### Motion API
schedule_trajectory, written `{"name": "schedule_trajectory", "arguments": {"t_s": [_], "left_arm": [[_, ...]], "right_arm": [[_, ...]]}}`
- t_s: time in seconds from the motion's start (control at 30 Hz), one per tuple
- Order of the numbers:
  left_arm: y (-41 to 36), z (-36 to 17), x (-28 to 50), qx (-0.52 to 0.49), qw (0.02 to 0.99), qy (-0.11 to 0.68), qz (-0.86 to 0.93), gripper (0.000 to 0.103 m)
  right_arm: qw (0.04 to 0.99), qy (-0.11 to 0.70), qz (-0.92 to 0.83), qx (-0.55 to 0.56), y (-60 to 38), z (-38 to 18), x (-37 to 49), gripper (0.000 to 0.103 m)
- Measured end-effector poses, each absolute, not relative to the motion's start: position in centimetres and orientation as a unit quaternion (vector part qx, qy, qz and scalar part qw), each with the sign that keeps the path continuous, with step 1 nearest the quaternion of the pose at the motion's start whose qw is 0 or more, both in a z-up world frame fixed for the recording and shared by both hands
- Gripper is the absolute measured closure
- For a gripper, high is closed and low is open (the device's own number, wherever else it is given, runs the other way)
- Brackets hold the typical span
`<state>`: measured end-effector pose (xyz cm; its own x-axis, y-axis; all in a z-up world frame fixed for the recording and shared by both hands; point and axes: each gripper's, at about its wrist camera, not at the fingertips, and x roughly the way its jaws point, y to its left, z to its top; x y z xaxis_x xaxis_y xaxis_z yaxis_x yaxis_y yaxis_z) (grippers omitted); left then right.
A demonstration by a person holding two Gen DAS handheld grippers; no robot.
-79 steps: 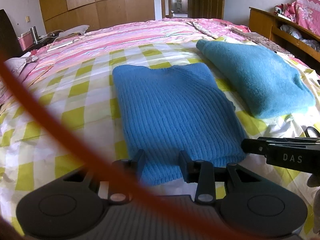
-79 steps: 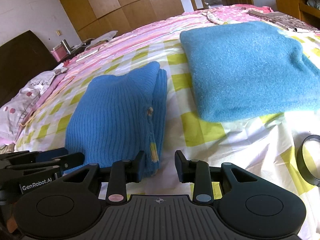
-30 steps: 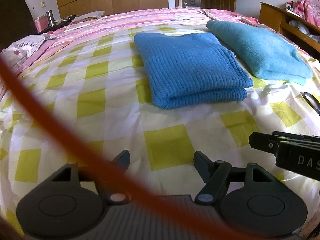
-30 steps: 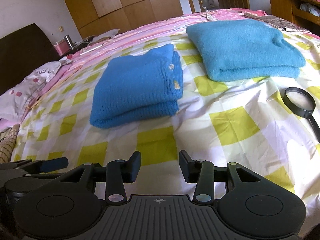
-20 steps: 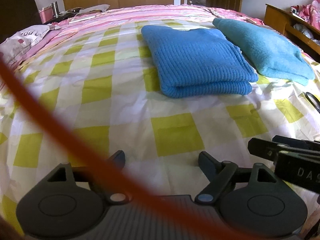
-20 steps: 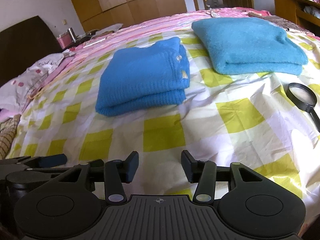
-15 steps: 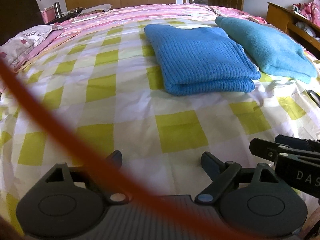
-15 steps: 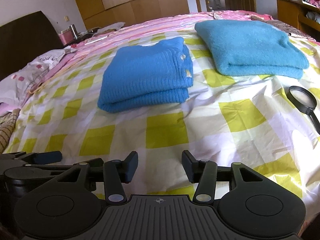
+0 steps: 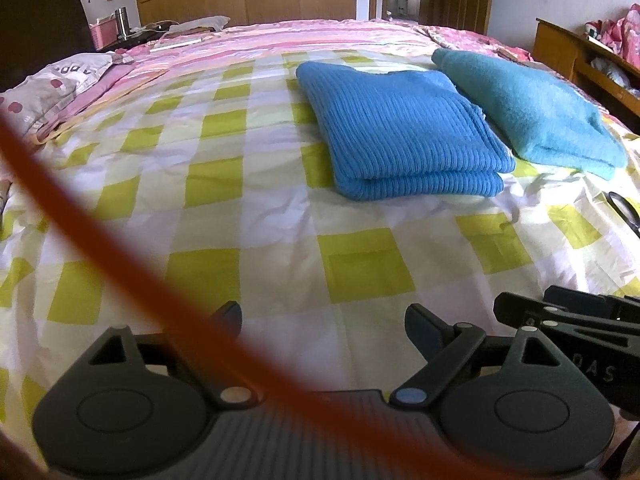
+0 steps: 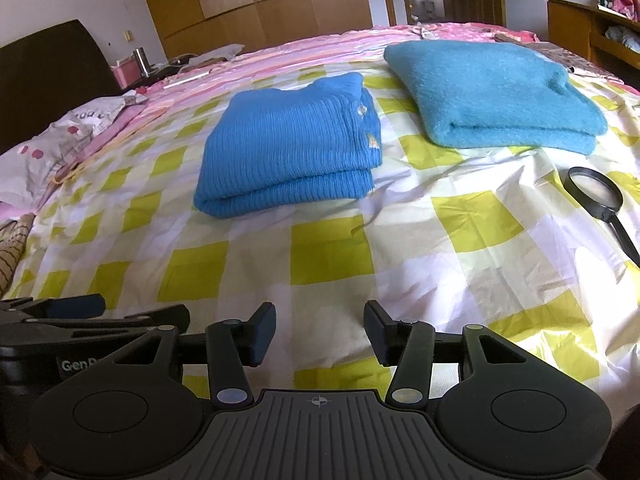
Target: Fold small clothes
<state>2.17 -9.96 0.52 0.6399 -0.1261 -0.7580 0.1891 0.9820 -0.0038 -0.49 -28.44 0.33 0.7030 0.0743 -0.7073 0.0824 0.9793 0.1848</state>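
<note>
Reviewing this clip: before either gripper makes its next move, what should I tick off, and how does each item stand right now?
1. Left gripper open, nothing between the fingers: ok.
2. Right gripper open, nothing held: ok.
3. Blue ribbed sweater folded, lying flat on the checked bedsheet: ok.
4. Teal fuzzy sweater folded, apart from the ribbed one: ok.
5. Magnifying glass clear of both garments: ok.
6. More clothes left to fold: cannot tell.

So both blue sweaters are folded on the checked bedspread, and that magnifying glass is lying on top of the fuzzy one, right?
Not quite. The magnifying glass lies on the checked bedspread itself, nearer than the fuzzy sweater and apart from it, as the right wrist view shows. Both it and the ribbed sweater are folded.
</note>
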Motion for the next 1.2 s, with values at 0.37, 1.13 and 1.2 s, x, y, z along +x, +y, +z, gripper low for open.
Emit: {"name": "schedule_trajectory", "arguments": {"t_s": [0.37, 1.13, 1.2], "left_arm": [[-9.5, 1.1, 1.1, 0.036, 0.912, 0.399, -0.086, 0.002], [-9.3, 1.0, -0.3, 0.058, 0.921, 0.378, -0.075, 0.0], [-9.3, 0.9, -0.3, 0.058, 0.921, 0.378, -0.075, 0.0]], "right_arm": [[0.916, 0.387, -0.007, 0.104, -28.2, 0.3, -1.1, 0.054], [0.918, 0.382, -0.017, 0.106, -27.6, 0.5, -2.4, 0.054], [0.918, 0.382, -0.019, 0.105, -27.6, 0.5, -2.4, 0.054]]}}
